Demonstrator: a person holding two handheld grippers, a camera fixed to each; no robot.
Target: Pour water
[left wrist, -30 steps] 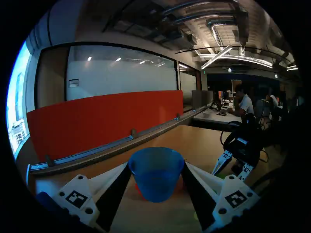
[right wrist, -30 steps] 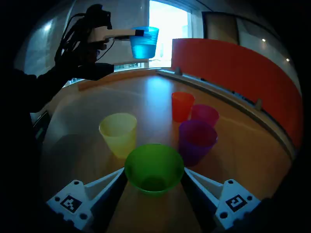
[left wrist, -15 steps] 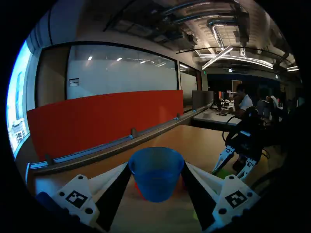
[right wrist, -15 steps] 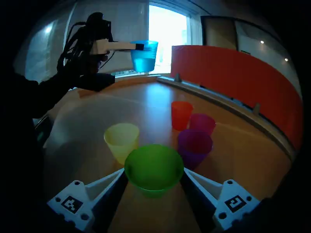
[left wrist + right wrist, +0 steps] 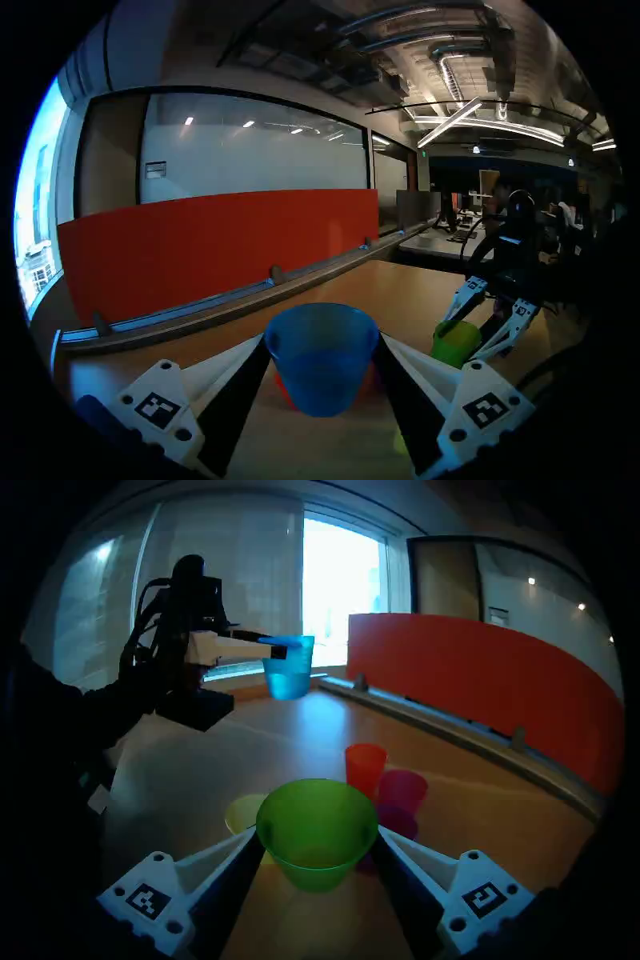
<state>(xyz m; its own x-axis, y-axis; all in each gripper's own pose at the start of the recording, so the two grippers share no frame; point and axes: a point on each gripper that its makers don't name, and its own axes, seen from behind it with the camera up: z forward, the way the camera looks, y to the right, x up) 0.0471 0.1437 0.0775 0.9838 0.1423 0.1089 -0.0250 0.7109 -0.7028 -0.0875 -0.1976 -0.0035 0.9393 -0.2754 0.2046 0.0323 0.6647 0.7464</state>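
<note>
My left gripper (image 5: 322, 360) is shut on a blue cup (image 5: 321, 356) that holds water and stands upright above the wooden table (image 5: 400, 288). From the right gripper view the same blue cup (image 5: 287, 667) hangs at the upper left, in the left gripper (image 5: 280, 660) held by a dark-sleeved hand. My right gripper (image 5: 318, 840) is shut on a green cup (image 5: 317, 830), raised over the table; in the left gripper view this green cup (image 5: 456, 342) sits between the right gripper's fingers (image 5: 466, 298).
On the table stand an orange cup (image 5: 364, 766), a pink cup (image 5: 402, 789), a purple cup (image 5: 394, 820) and a yellow cup (image 5: 243, 814), partly hidden behind the green one. A red divider panel (image 5: 488, 684) runs along the far table edge.
My right gripper has lifted the green cup, so the cups on the table sank lower in its view. The blue cup now appears lower and closer to the green cup's height.
</note>
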